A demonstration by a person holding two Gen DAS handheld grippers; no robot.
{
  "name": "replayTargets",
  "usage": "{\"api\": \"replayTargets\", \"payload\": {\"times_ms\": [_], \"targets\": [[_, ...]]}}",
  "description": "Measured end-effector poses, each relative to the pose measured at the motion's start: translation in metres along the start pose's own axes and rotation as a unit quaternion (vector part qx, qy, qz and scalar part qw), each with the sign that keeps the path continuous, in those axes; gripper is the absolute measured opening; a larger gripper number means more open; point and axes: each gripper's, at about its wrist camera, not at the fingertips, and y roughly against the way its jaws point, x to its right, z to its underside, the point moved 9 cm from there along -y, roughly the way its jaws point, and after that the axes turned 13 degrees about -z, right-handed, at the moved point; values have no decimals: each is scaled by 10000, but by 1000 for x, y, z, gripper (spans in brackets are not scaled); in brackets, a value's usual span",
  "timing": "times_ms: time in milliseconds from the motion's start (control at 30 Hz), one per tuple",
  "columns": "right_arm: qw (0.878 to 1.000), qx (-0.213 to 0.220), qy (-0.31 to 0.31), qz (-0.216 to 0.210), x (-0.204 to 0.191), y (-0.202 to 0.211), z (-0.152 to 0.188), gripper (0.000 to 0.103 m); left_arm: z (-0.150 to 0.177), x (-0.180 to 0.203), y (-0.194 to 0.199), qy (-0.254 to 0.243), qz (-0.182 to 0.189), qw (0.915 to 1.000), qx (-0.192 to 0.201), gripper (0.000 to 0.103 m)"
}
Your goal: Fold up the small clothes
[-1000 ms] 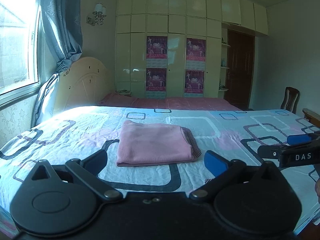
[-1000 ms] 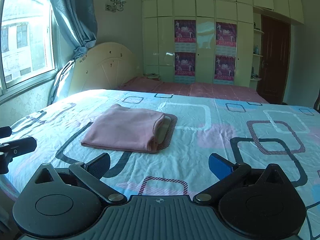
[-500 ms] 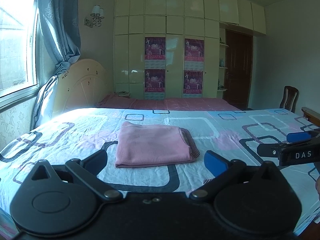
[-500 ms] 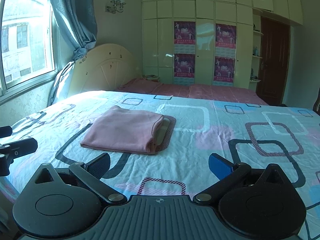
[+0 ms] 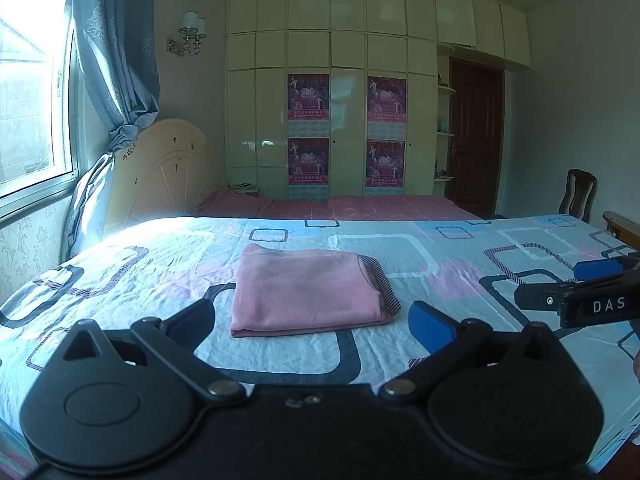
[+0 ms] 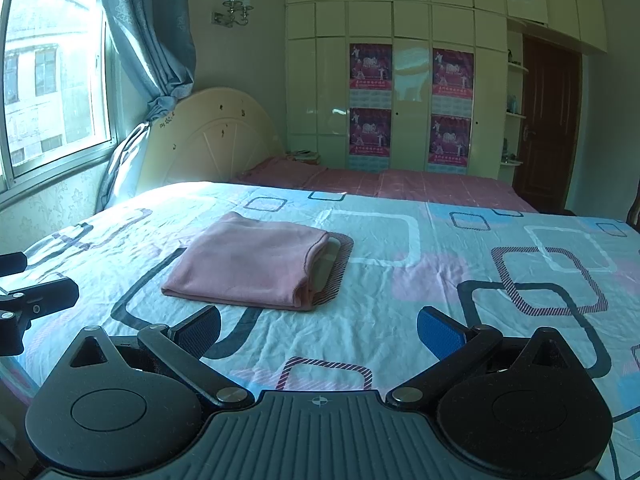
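One pink knitted garment (image 5: 306, 290), folded into a flat rectangle with a dark striped hem showing along its right edge, lies on the bed with the pale blue sheet printed with rounded squares (image 5: 440, 264). It sits near the middle of the bed, just beyond both tools and touched by neither.

The left gripper (image 5: 312, 320) is held low at the near edge of the bed, its jaws spread wide and empty, with the garment framed between them in the left wrist view. The right gripper (image 6: 319, 326) stands to the right of the garment, jaws likewise wide apart and holding nothing. Each tool appears at the edge of the other's view.

Assessment: the fold looks finished or nearly so; no loose sleeve or corner is visible.

Risks:
- A jaw catching the near folded edge would drag the top layer and undo the stack; the knit looks soft and would slide over itself.
- The striped hem protrudes on the right; snagging it would pull the bundle askew.
- The sheet is wrinkled and loose, so pressing down could shift the garment with it.

Count: one garment, two grippers, four purple posters (image 5: 308, 97) on the far cream wardrobe (image 5: 348, 56), one wooden chair (image 5: 578, 194) at far right
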Motion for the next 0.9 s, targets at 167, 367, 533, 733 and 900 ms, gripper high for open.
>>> {"api": "replayTargets", "payload": {"times_ms": [167, 367, 533, 733, 900], "targets": [[10000, -5, -4, -10, 0, -1, 0, 103, 0, -1, -1, -10, 1, 10000, -5, 102], [10000, -22, -8, -34, -1, -3, 0, 103, 0, -2, -3, -15, -7, 10000, -15, 102], [10000, -29, 5, -41, -2, -5, 0, 103, 1, -4, -4, -20, -1, 10000, -17, 102], [10000, -55, 1, -57, -4, -6, 3, 103, 2, -5, -5, -36, 7, 10000, -20, 102], [10000, -57, 3, -66, -5, -6, 4, 103, 1, -5, -4, -35, 4, 10000, -13, 102]]}}
